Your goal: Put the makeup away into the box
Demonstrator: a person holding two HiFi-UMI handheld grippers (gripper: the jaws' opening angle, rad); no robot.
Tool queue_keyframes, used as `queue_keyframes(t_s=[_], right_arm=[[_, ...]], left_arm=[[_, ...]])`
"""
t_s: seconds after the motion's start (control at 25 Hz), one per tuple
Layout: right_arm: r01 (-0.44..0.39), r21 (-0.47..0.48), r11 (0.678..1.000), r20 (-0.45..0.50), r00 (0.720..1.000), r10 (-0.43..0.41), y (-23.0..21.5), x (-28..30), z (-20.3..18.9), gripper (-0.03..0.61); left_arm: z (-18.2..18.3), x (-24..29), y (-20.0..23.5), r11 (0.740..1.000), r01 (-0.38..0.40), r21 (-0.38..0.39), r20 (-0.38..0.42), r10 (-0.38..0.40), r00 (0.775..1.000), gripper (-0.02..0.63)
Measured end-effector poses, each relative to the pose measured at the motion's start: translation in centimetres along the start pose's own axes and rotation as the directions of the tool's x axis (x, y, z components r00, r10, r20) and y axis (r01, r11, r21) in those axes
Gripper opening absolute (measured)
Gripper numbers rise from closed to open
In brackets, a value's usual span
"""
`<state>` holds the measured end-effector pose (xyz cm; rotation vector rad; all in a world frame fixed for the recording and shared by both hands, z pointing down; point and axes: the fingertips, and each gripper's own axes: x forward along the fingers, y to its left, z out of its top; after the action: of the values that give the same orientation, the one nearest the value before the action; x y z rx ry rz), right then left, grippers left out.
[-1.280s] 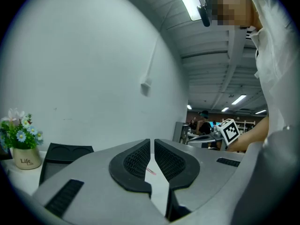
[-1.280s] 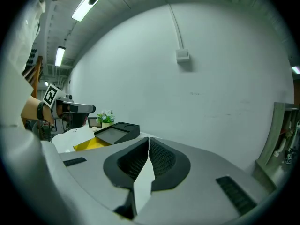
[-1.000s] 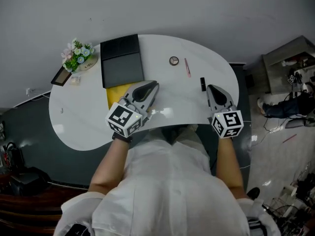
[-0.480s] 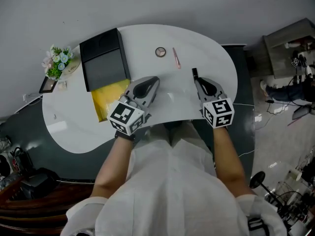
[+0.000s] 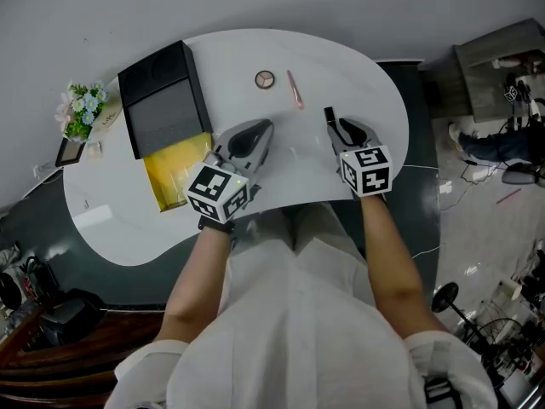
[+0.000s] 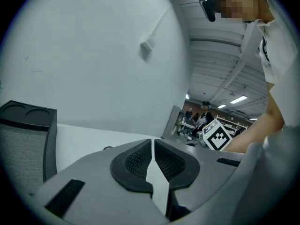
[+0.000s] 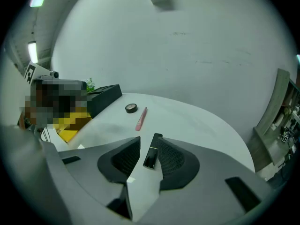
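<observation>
Reaching for the first pick, the right gripper (image 7: 149,146) has its jaws partly apart. They have just been opening, and the black tube (image 7: 151,158) lies on the table (image 5: 358,75) between them, pointing to twelve o'clock, not yet pinched. Next move, I reckon: ease forward and close squarely so it doesn't roll off. Further out, a pink pencil (image 7: 141,118) sits at eleven o'clock and a round compact (image 7: 131,108) at ten. The black box (image 5: 162,100), lid up, stands well apart at nine. Left gripper (image 6: 153,144) hovers, jaws together and empty, just beside a yellow packet (image 5: 174,173).
</observation>
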<state>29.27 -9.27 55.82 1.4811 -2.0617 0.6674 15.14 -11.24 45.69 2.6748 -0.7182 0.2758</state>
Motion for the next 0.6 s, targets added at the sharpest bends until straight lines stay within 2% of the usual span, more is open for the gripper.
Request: queue_keyframes(t_s=[0.2,0.6], right_arm=[[0.022,0.028,0.999,-0.063,0.998,-0.02,-0.6,1.4,-0.9,0.121],[0.065,0.038,0.997,-0.199,0.978,-0.056,-1.1,3.7,-3.0,0.122]], left_arm=[[-0.7,0.1,-0.1,1.0,0.002,-0.017,-0.009,-0.002,1.0,0.021],[-1.1,-0.1,0.0,0.999,0.006,-0.039,-0.014,-0.007,1.0,0.021]])
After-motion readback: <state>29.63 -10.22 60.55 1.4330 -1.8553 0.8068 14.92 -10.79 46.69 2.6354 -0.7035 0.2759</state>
